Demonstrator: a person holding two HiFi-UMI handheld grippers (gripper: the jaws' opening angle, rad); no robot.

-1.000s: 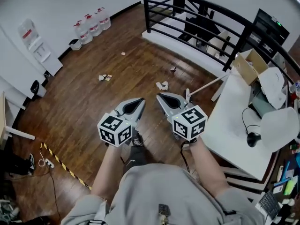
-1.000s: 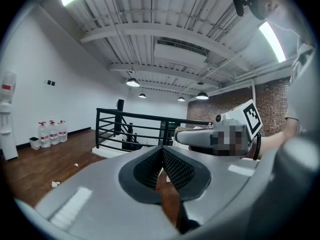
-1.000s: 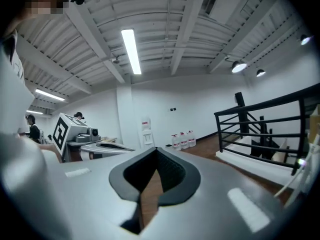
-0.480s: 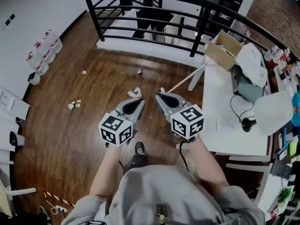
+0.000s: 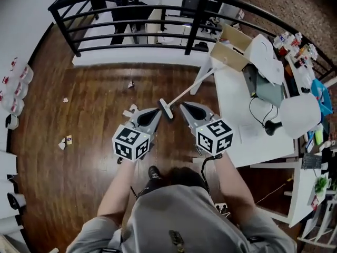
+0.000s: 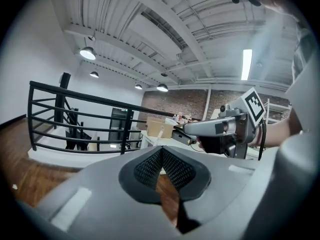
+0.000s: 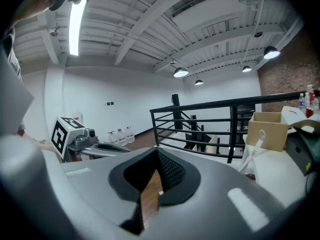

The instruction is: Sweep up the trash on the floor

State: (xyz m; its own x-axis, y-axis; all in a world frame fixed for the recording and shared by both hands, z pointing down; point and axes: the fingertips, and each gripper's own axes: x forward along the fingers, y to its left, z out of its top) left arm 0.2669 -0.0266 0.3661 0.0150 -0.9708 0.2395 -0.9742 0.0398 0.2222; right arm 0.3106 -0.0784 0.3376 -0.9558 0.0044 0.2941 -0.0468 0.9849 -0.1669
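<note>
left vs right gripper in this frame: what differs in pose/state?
Pose: in the head view the left gripper slants toward upper right, the right gripper toward upper left, so their tips converge.
Surroundings: the left gripper shows beside a white scrap on the wood floor; the right gripper is nearer the white table.
Shared: both are shut with nothing between the jaws; the broom head appears between their tips.

place: office loft | evidence: white desk (image 5: 254,141) with mouse (image 5: 269,126), black railing (image 5: 190,33), water jugs (image 7: 120,134), brick wall (image 6: 172,104)
</note>
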